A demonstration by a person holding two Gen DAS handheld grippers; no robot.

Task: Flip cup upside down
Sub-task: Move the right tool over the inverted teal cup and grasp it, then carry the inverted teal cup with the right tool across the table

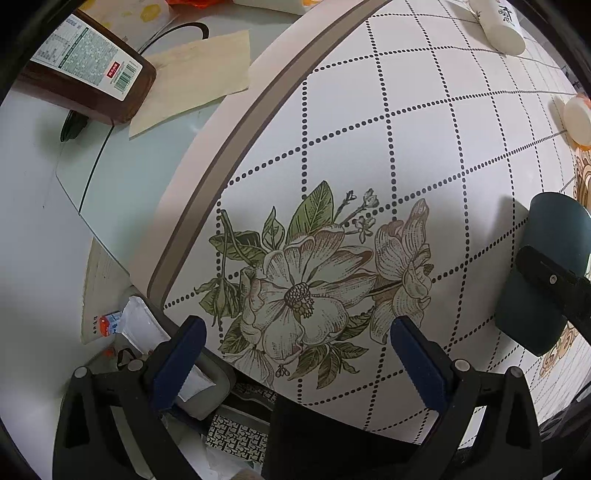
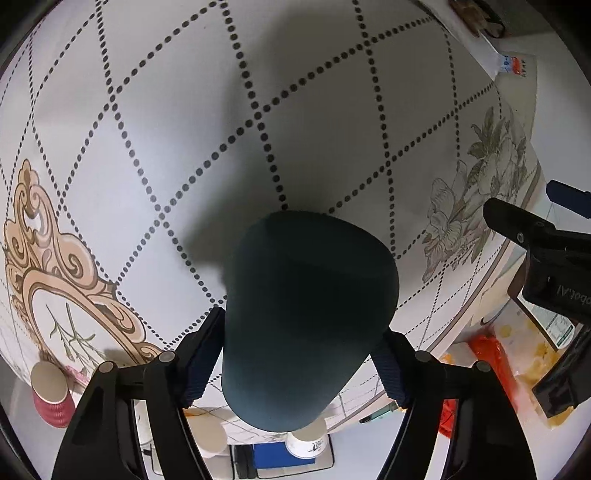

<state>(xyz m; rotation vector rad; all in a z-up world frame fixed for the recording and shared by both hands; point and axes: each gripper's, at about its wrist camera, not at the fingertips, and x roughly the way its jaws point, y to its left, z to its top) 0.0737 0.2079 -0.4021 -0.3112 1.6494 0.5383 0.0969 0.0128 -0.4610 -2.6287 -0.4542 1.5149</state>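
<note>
A dark teal cup (image 2: pixel 303 317) fills the middle of the right wrist view, held above the white patterned tabletop (image 2: pixel 177 110). My right gripper (image 2: pixel 299 354) is shut on the cup, one pad on each side of it. The cup (image 1: pixel 543 280) also shows at the right edge of the left wrist view, with a black finger of the right gripper across it. I cannot tell which end of the cup is up. My left gripper (image 1: pixel 299 365) is open and empty, low over the printed flower (image 1: pixel 303 291) near the table's rim.
A brown bottle (image 1: pixel 92 70) and a paper sheet (image 1: pixel 192 81) lie beyond the table's rim. A white tube (image 1: pixel 498 26) and a white lid (image 1: pixel 578 118) lie on the table. A red paper cup (image 2: pixel 50 395), white cups (image 2: pixel 306 443) and orange packaging (image 2: pixel 487 354) sit near the edge.
</note>
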